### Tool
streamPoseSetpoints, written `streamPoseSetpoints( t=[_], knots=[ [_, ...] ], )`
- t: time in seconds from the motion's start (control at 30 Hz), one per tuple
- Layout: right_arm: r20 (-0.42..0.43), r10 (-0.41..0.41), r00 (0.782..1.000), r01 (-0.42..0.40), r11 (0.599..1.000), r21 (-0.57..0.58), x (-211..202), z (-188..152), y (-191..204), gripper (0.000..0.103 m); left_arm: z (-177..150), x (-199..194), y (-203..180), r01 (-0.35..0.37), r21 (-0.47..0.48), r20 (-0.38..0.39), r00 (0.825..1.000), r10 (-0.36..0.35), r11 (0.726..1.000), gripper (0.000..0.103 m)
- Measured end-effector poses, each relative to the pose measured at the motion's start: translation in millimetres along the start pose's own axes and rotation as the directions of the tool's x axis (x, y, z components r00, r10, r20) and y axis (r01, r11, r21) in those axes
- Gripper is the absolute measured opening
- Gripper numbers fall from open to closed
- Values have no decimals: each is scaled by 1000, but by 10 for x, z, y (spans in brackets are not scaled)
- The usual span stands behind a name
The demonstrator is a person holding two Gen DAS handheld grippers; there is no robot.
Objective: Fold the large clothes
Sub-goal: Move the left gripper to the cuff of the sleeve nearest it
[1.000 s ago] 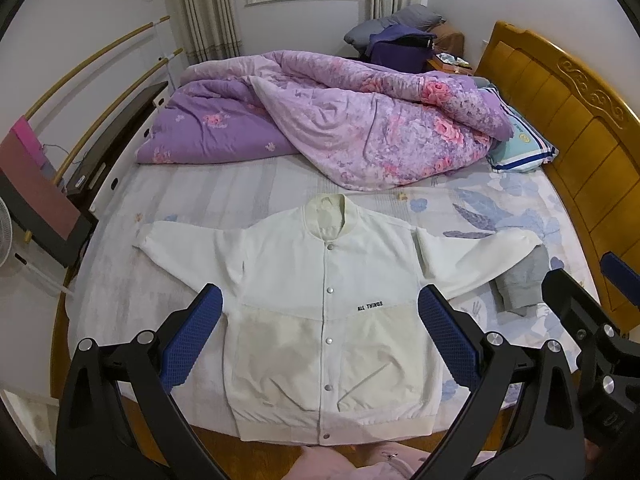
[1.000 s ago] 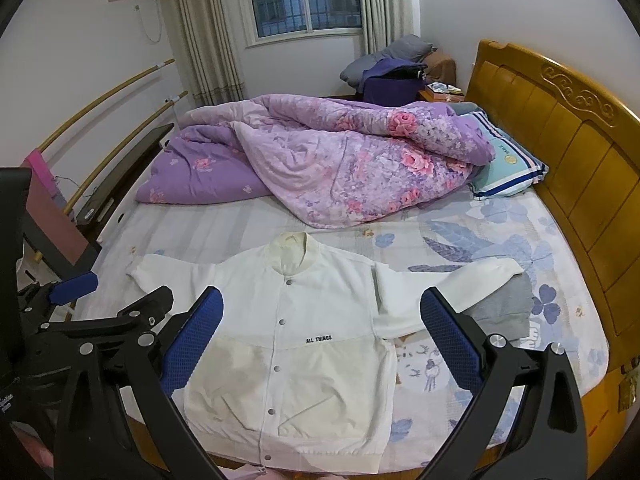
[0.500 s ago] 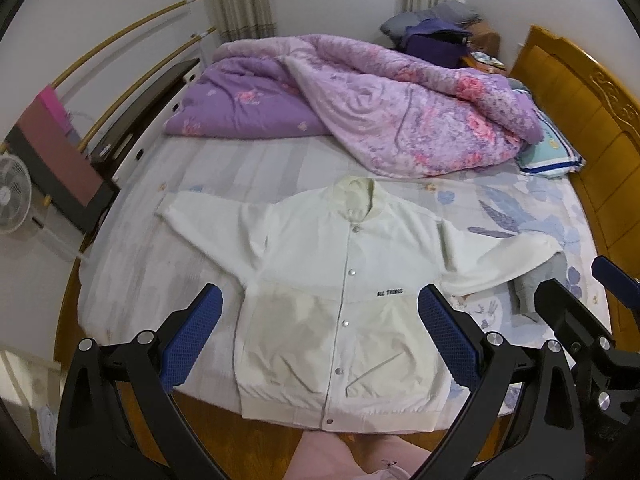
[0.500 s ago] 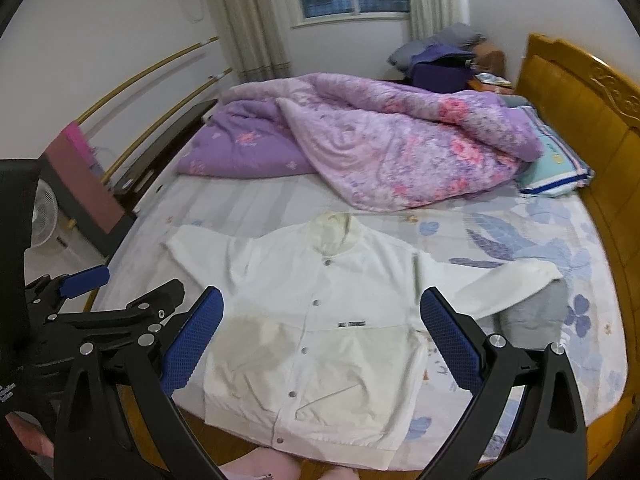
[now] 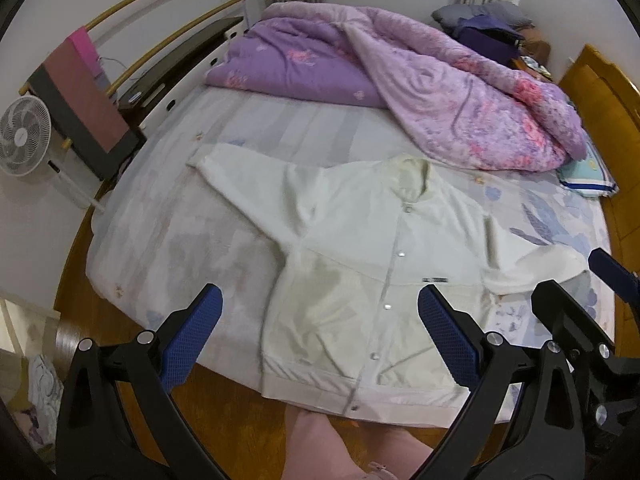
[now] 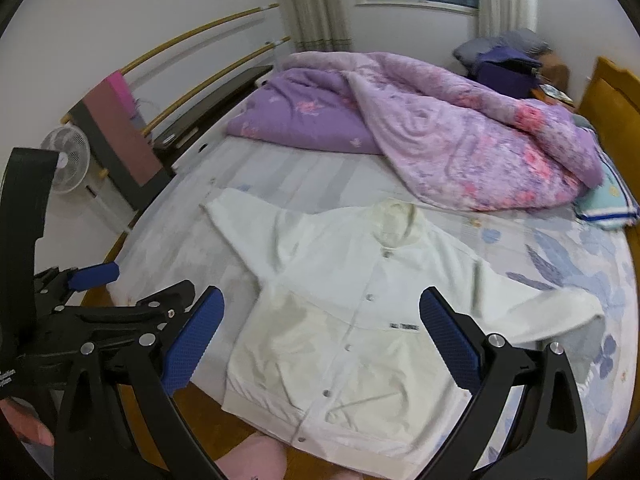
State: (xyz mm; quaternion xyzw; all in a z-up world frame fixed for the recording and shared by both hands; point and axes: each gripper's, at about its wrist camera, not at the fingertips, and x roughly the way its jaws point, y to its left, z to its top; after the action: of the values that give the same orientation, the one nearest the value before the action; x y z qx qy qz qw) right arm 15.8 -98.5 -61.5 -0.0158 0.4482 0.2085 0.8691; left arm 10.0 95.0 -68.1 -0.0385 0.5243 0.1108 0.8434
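A white snap-button jacket [image 5: 360, 256] [image 6: 348, 312] lies flat, front up, on the bed near its front edge, both sleeves spread out to the sides. My left gripper [image 5: 320, 336] hovers open above the jacket's lower left part, nothing between its blue pads. Over the hem area my right gripper [image 6: 320, 336] is held open and empty too. The right gripper's fingers [image 5: 560, 312] show at the right edge of the left wrist view, and the left gripper's fingers [image 6: 96, 274] at the left of the right wrist view.
A purple floral quilt [image 5: 420, 92] is heaped across the far half of the bed. A wooden headboard [image 5: 600, 92] rises at the right, a pillow [image 5: 588, 176] below it. A fan [image 5: 22, 136] and draped rack [image 5: 84, 100] stand left. A grey garment [image 6: 576, 344] lies under the right sleeve.
Both cameras swung to the left and tilted down, so the jacket now sits more to the right and the fan has come into view. Both grippers stayed open.
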Motion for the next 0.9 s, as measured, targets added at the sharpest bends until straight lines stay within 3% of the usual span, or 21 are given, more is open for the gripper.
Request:
streamPoseSetpoints(
  t=[0.4,0.6,0.73,0.9],
  knots=[
    [-40,10,999,-11,1000,-27,1209,460,986,94,687,958,1326,63,120,-62,997,-56,991,98],
    [-82,76,994,-70,995,65,1903,668,1323,94,1042,1602,1901,112,149,-126,988,-93,982,98],
    [-109,111,988,-103,992,79,2362,775,1548,94,1253,2134,2273,202,74,-190,964,-185,977,98],
    [-134,139,981,-125,986,107,2915,913,1672,93,1474,2723,2633,237,-36,-199,950,-240,971,98]
  ],
)
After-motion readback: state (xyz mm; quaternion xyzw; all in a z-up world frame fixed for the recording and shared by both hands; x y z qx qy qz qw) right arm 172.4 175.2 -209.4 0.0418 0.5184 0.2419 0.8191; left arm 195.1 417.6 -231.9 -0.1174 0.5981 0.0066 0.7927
